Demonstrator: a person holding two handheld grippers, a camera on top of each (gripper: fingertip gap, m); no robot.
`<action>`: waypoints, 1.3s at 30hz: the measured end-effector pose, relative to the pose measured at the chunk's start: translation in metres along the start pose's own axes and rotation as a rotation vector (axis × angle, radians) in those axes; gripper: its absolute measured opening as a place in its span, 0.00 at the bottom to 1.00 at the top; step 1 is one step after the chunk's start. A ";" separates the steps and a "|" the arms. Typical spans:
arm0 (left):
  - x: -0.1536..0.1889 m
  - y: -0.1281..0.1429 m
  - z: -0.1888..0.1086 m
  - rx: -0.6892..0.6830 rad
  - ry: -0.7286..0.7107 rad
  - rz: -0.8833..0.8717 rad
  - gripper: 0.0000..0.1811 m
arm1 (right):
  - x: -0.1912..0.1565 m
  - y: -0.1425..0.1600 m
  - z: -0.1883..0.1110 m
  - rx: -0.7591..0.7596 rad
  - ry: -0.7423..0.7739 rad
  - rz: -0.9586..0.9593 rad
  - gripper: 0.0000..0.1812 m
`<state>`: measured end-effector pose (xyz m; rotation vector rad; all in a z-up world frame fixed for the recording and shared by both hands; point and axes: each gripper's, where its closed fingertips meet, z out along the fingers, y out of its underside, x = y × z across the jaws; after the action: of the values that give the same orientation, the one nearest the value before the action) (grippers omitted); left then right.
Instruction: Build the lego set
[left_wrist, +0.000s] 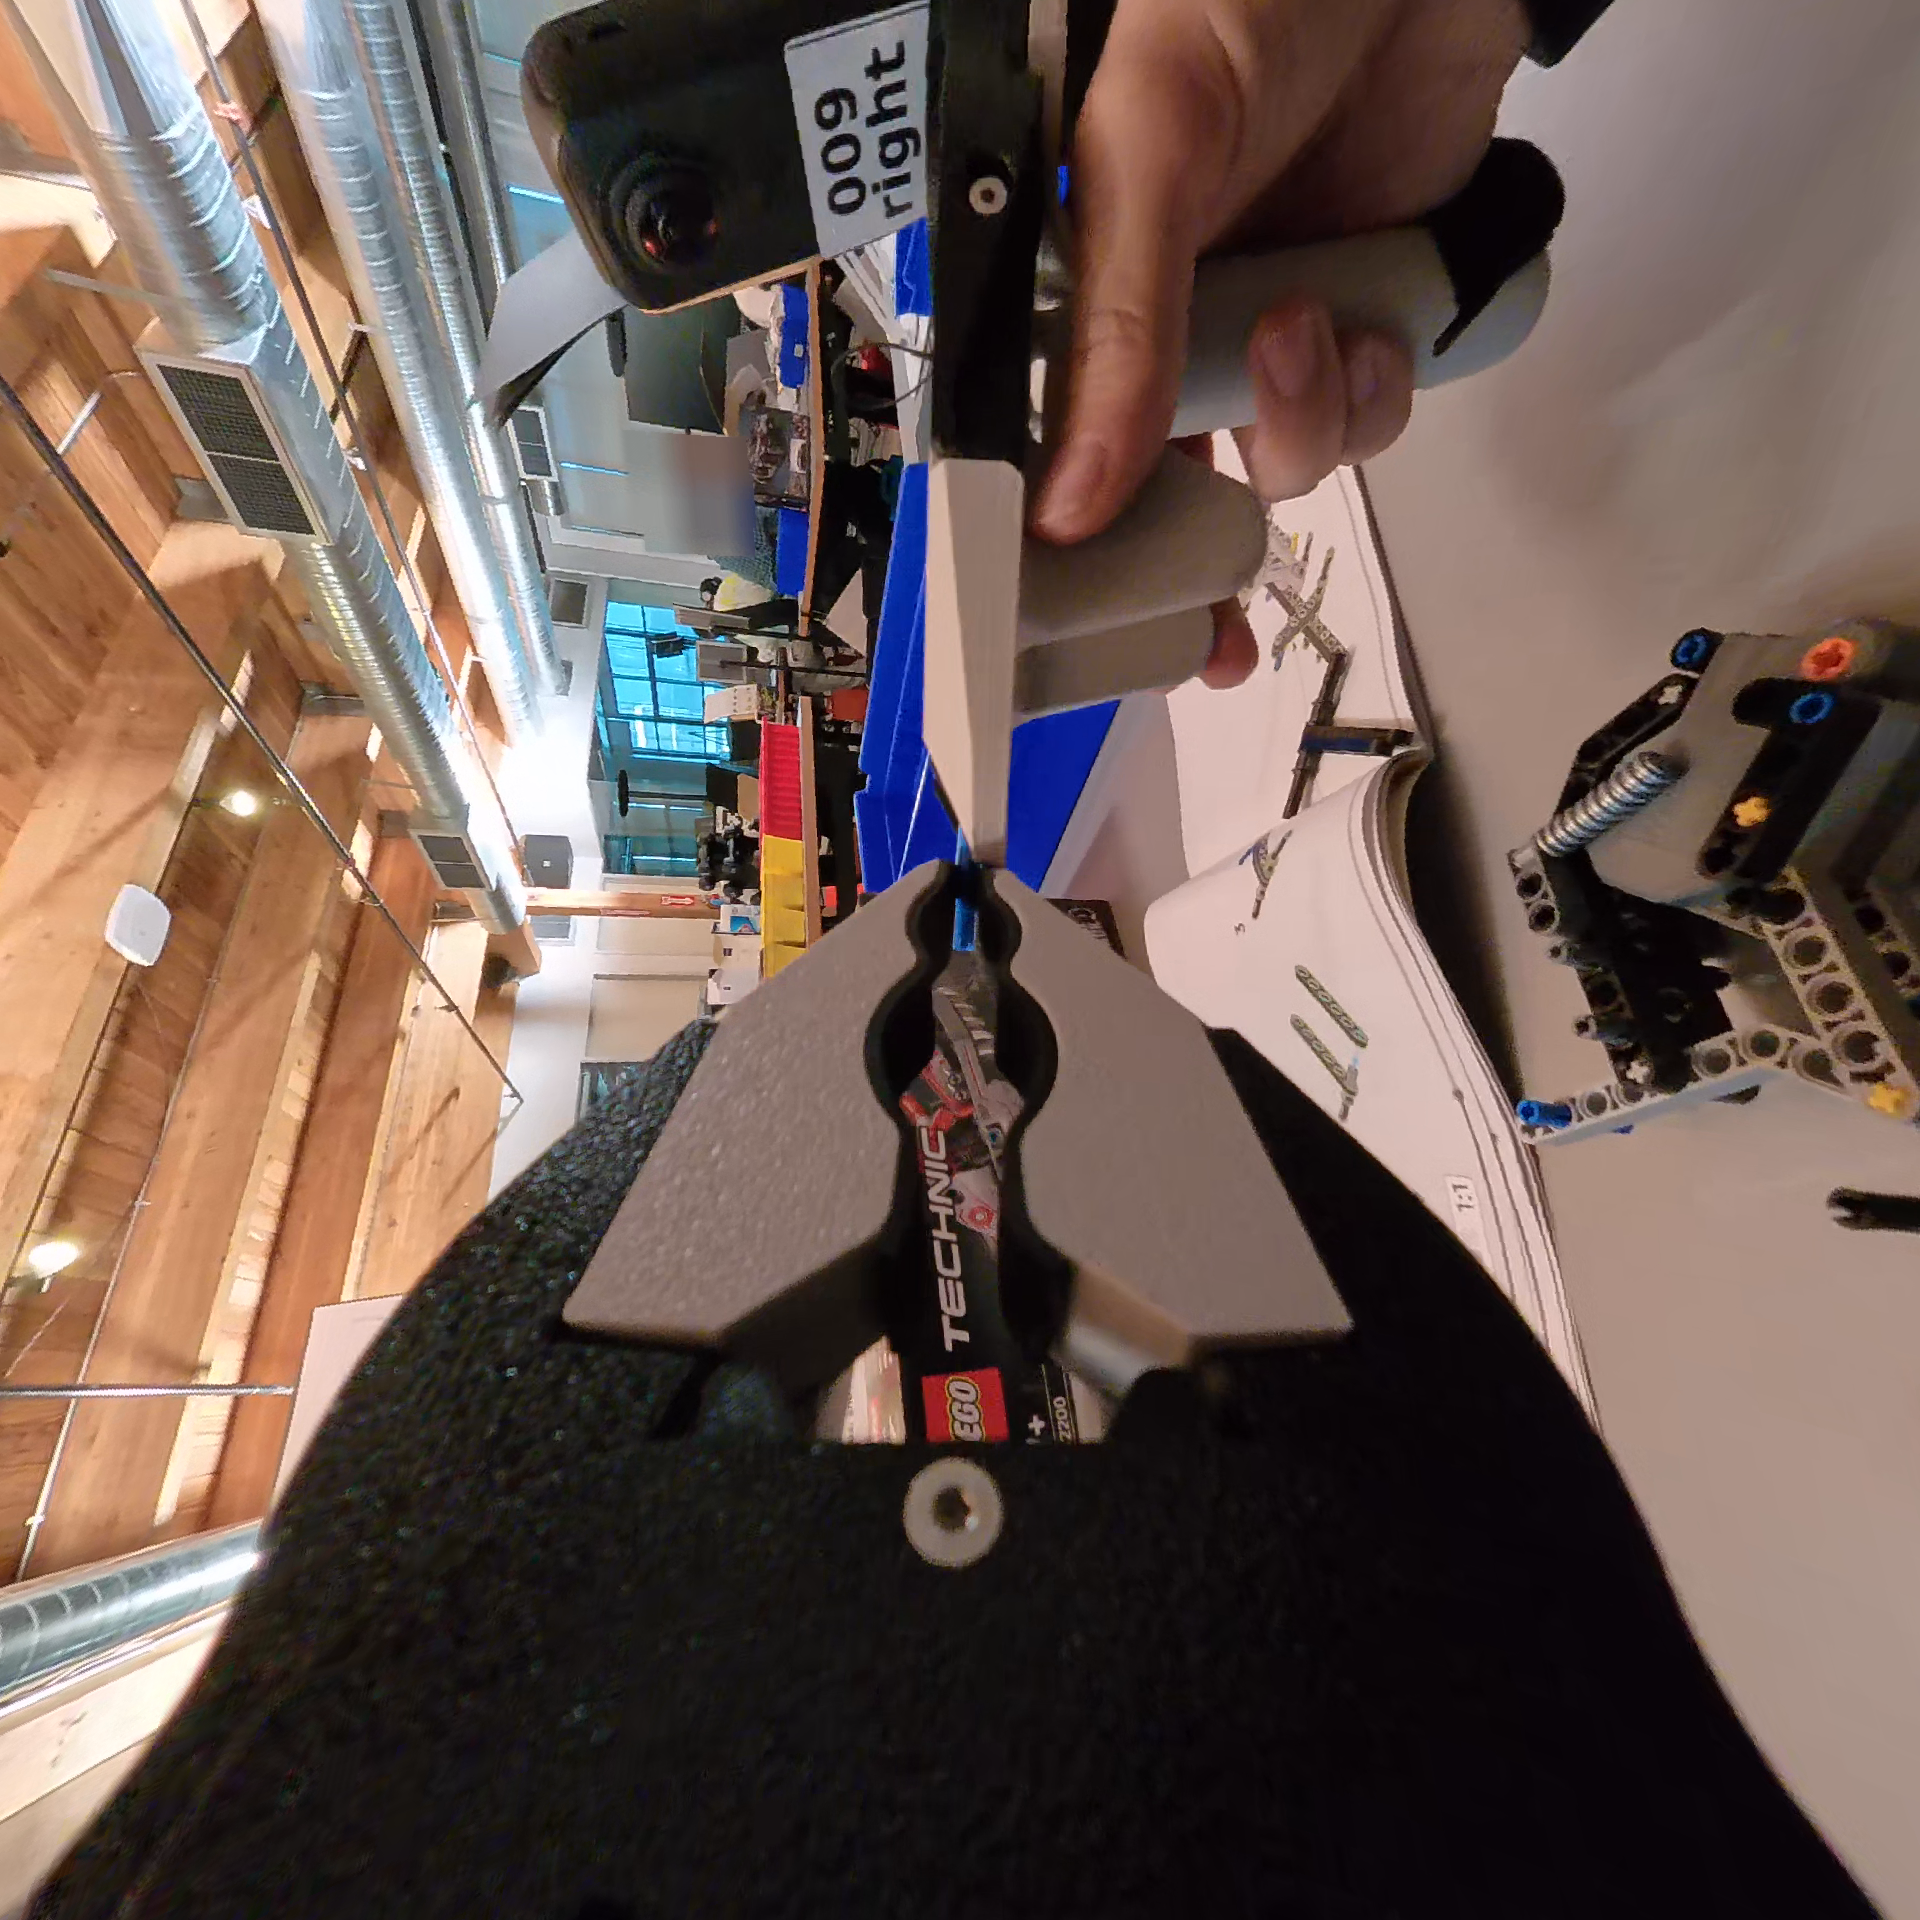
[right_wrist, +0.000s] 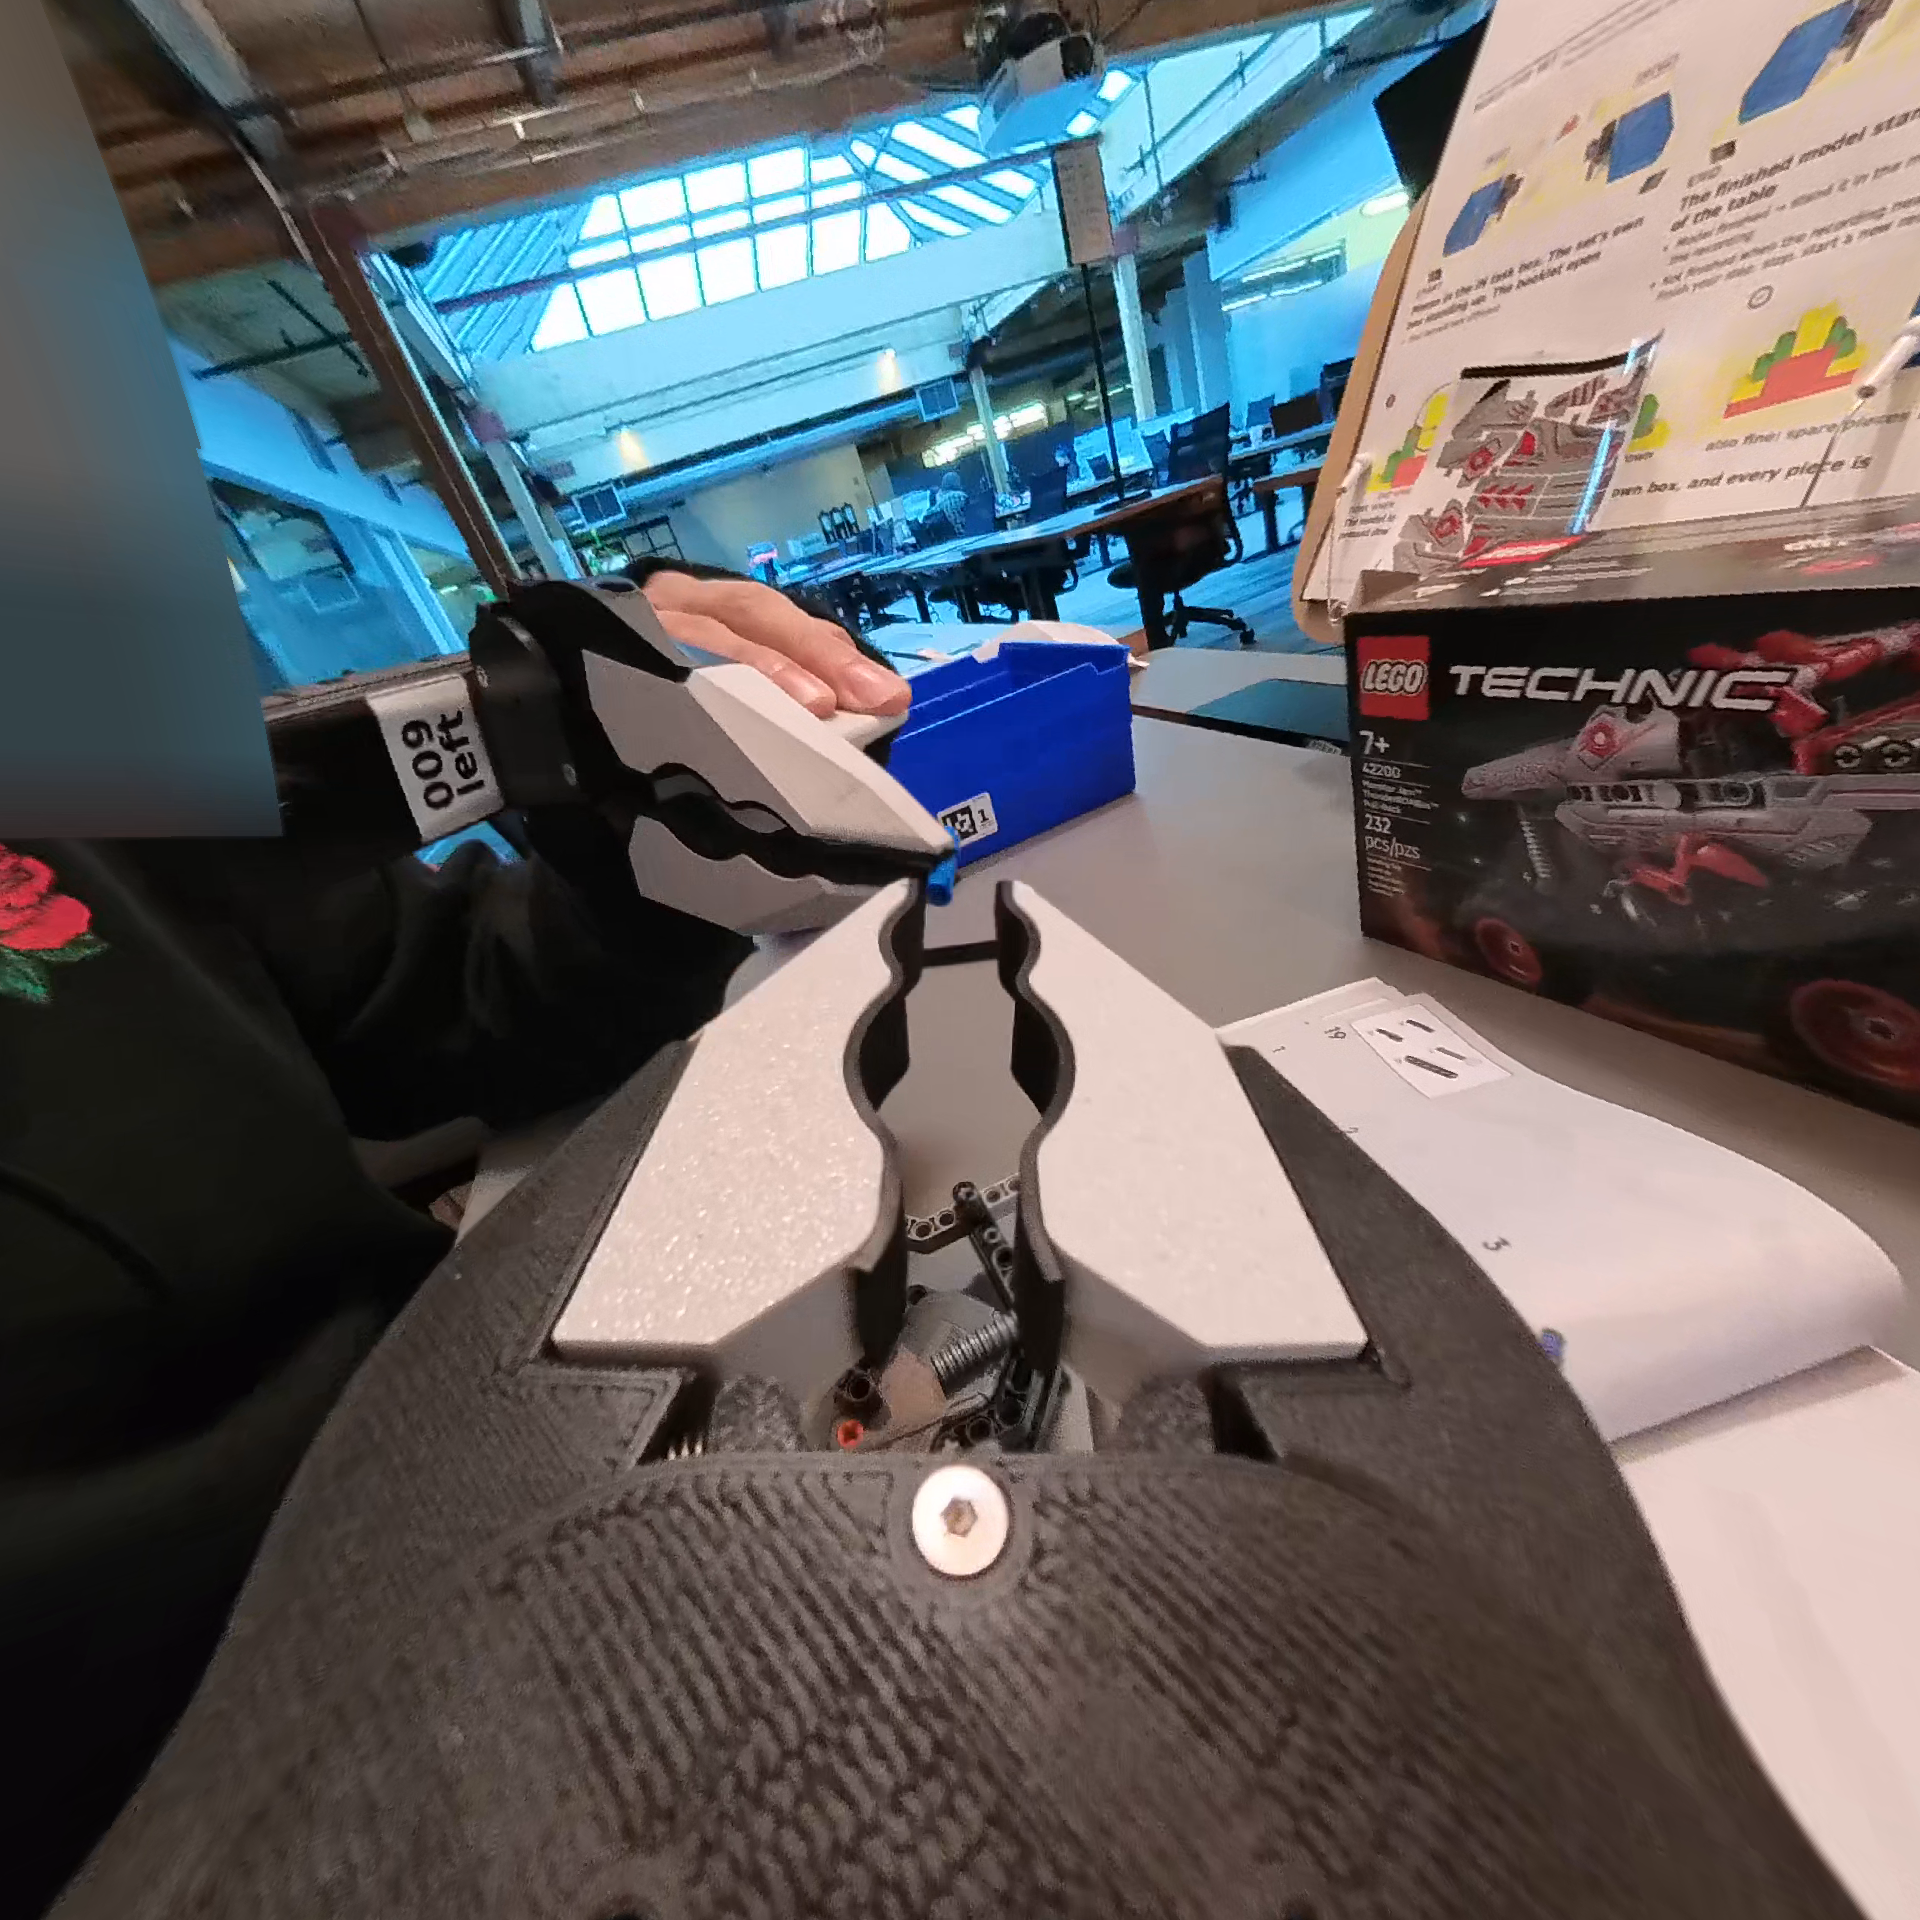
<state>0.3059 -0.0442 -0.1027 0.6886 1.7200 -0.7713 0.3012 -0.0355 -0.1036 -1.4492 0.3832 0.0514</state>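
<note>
Above the tabletop (right_wrist: 1195, 831), the left hand-held gripper (right_wrist: 940, 868) clamped a small blue peg (right_wrist: 940, 891) between its tips, apparently offering it to the right hand-held gripper (right_wrist: 958, 914), whose fingers stood slightly apart around a thin black rod (right_wrist: 961, 951), the half-built model (left_wrist: 1745, 862) waiting nearby.

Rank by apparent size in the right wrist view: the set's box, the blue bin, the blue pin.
1. Black printed cardboard set box, largest, though it sits nearer the camera.
2. Blue plastic bin, farther back, so its true size against the box is unsure.
3. Small blue pin in the left gripper, smallest.
</note>
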 end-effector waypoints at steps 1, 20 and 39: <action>0.001 0.001 0.000 -0.007 0.007 0.006 0.01 | 0.000 -0.001 0.001 0.003 0.002 -0.006 0.04; -0.010 -0.022 -0.020 0.368 0.096 -0.472 0.02 | -0.027 -0.013 -0.002 0.106 -0.242 0.131 0.01; -0.011 -0.036 -0.035 0.539 0.228 -0.660 0.02 | -0.048 -0.014 -0.002 0.114 -0.375 0.150 0.01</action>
<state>0.2603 -0.0396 -0.0793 0.5696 1.9860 -1.7126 0.2598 -0.0302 -0.0763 -1.2632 0.1819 0.4101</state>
